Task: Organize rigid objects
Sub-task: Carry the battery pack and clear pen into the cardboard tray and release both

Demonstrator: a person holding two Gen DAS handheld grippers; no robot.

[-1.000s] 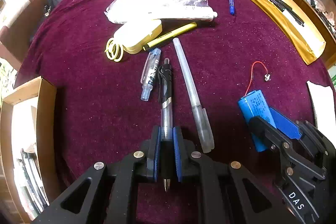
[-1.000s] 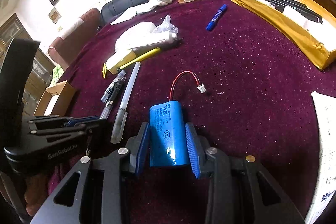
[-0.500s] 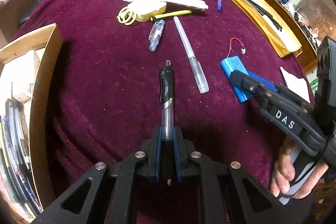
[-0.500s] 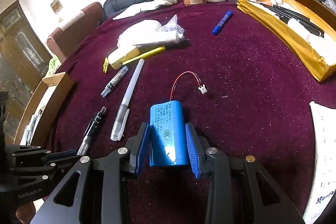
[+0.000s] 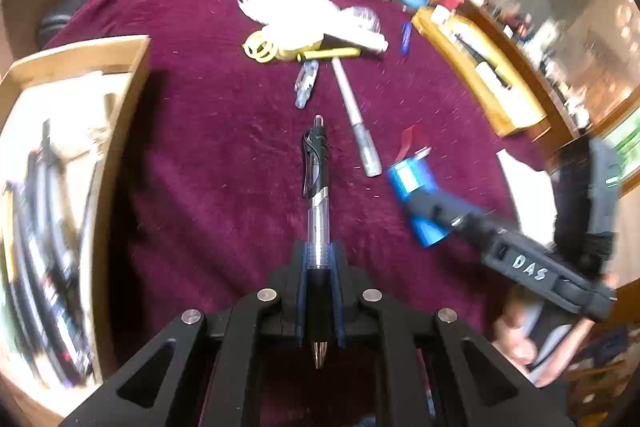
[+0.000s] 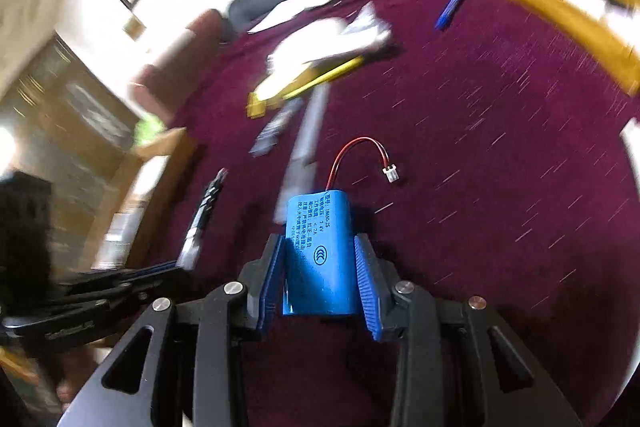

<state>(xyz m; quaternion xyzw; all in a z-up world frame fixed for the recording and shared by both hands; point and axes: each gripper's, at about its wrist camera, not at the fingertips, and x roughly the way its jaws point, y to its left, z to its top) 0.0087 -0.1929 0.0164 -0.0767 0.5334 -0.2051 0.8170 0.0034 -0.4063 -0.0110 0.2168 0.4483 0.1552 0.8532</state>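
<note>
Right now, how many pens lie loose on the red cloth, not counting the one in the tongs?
4: a clear pen, a long white pen, a yellow pen by the white bag, a blue pen farther back. Others may be hidden.

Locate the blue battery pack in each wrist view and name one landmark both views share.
Left wrist view: the blue battery pack sits right of centre, clamped by the right gripper coming in from the right.
Right wrist view: it is at lower centre, shut between the blue pads, red wire curling above.
Shared landmark: the white pen lying on the maroon cloth.
</note>
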